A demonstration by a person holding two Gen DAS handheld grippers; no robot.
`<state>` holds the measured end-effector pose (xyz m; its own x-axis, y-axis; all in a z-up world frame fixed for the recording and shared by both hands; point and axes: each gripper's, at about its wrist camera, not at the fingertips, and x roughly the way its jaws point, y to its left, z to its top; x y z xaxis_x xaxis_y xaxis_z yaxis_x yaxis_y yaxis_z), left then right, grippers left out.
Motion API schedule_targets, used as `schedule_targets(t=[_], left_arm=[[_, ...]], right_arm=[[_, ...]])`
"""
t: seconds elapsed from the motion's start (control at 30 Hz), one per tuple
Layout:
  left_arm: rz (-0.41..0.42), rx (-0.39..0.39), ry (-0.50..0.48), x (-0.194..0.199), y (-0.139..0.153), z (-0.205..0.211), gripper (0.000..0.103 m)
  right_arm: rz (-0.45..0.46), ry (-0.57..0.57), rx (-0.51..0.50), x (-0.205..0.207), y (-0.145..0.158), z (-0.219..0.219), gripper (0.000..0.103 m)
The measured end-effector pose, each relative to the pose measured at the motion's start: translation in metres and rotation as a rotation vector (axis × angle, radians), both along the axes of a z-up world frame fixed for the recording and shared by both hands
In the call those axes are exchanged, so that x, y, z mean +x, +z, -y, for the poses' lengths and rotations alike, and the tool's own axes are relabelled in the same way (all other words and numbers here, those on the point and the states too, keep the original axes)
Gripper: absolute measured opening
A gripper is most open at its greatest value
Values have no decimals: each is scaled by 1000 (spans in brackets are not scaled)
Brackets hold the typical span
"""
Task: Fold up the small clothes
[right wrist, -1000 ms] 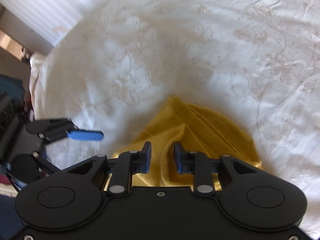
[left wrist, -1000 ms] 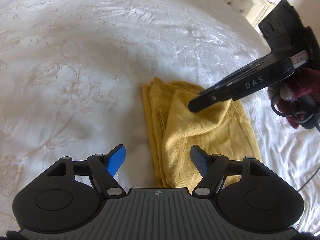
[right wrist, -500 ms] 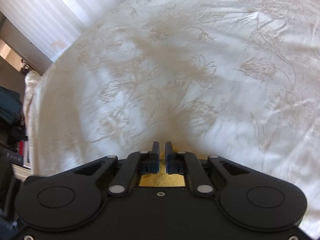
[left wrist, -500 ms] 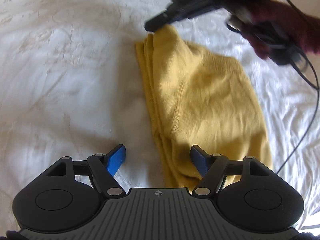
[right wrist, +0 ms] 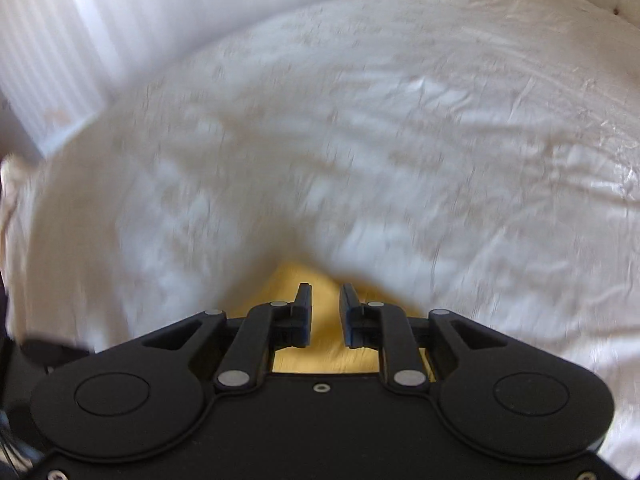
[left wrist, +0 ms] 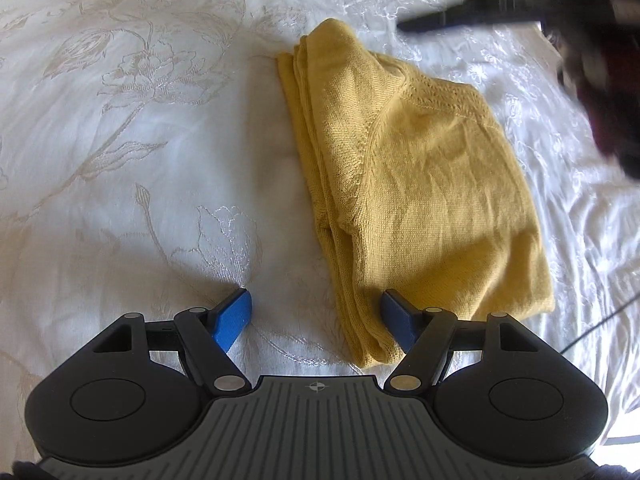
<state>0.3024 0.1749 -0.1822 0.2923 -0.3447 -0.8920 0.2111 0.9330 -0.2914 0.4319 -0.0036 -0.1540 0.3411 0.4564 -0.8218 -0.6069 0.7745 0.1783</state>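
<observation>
Now your right gripper (right wrist: pixel 325 312) has just parted its jaws slightly, nothing pinched, letting the yellow garment's (left wrist: pixel 416 184) far corner drop flat on the white bedspread (left wrist: pixel 140 152), while your left gripper (left wrist: pixel 316 320) gapes wide at the near end, so this fold looks finished.

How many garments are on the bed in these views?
1: a folded yellow knit garment lying on the white bedspread, ahead of the left hand-held gripper. Others may lie outside the views.
</observation>
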Motion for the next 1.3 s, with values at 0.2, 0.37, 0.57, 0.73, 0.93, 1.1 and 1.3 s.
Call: schedule_targets(t=[0.2, 0.37, 0.57, 0.73, 0.93, 1.1, 1.3], left_arm=[[10, 26, -21, -5, -1, 3, 71], [15, 48, -64, -8, -2, 7, 71], [55, -21, 24, -7, 27, -10, 73], [125, -17, 9, 6, 43, 6, 86], [153, 49, -114, 13, 31, 45, 86], [73, 204, -179, 10, -5, 48, 88], [24, 209, -173, 2, -2, 26, 93]], right_arm=[[-63, -10, -60, 7, -36, -44, 27], [-44, -96, 71, 27, -21, -41, 38], [19, -236, 65, -11, 11, 13, 60], [21, -360, -109, -77, -4, 54, 74], [-110, -418, -255, -138, -47, 64, 79], [-182, -504, -186, -163, -58, 91, 81], [-196, -448, -117, -157, -42, 107, 83]])
